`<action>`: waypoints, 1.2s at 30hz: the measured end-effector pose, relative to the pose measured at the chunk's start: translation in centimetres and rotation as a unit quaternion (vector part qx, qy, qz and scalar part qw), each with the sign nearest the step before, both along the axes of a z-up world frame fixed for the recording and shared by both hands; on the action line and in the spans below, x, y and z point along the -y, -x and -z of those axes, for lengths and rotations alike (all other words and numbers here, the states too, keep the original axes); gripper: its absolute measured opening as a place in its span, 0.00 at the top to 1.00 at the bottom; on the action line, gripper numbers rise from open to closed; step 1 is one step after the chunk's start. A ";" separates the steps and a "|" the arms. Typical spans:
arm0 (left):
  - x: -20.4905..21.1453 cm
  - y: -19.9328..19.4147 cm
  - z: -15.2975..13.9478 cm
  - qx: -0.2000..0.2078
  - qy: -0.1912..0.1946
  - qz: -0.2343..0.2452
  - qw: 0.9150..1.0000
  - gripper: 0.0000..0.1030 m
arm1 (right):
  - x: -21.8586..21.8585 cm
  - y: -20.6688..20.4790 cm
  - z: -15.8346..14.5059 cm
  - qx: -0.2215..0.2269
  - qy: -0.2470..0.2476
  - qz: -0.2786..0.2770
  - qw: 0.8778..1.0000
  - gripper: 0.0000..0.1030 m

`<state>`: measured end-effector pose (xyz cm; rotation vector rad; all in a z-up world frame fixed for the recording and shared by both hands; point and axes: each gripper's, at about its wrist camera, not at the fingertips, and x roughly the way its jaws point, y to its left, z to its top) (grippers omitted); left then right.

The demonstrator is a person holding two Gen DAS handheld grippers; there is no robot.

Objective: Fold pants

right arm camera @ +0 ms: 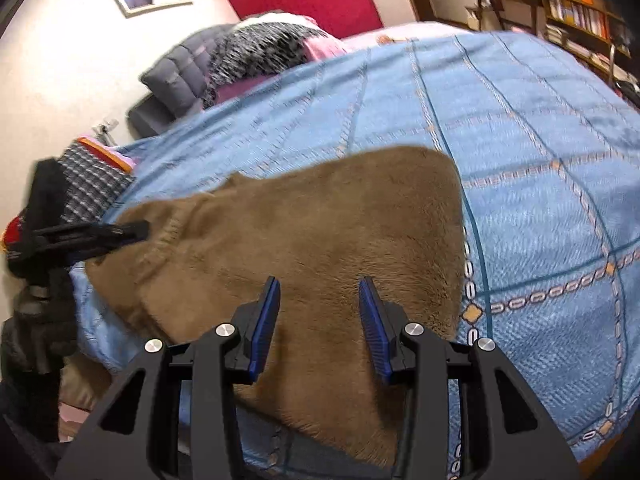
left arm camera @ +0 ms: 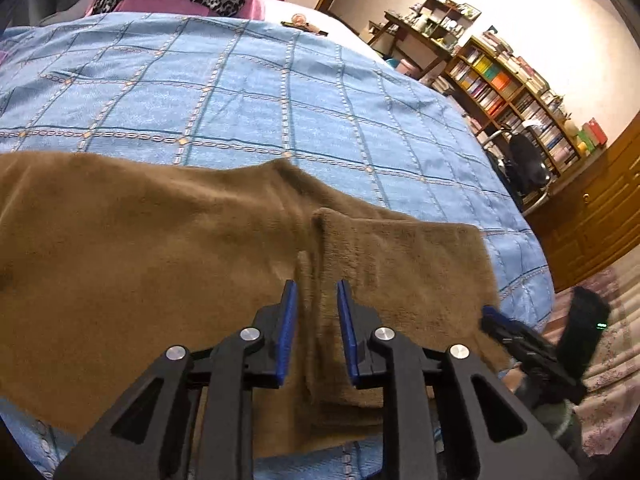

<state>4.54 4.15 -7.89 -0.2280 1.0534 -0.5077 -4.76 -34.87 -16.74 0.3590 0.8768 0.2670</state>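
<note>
Now the brown pants (left arm camera: 180, 240) lie spread flat on the bed (left arm camera: 240, 92), near its front edge, over a blue checked cover. At the left, in the left wrist view, the broad part of the pants runs off past the picture's edge; a fold or seam ridge stands up near the middle, and a narrower flap lies to the right of it. The left gripper (left arm camera: 317, 312) hovers over that ridge, its jaws parted with nothing between them. Further right, the right gripper (right arm camera: 320, 308) is above the pants' other end, its jaws wide apart and empty too. At the far right, past the bed, a bookshelf (left arm camera: 516, 96) stands against the wall.
</note>
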 end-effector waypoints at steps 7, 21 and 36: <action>5.7 0.6 0.9 -0.003 0.020 0.053 0.998 0.75 | 0.1 -0.3 -0.5 0.001 0.000 0.002 1.000 0.59; 6.9 -1.6 4.7 -0.031 0.005 0.026 0.999 0.75 | 2.7 -5.2 -0.5 0.010 -0.007 0.035 0.999 0.59; 3.8 -1.2 4.2 -0.037 0.072 0.000 0.997 0.61 | 1.5 -5.5 2.4 0.009 0.031 0.029 0.999 0.59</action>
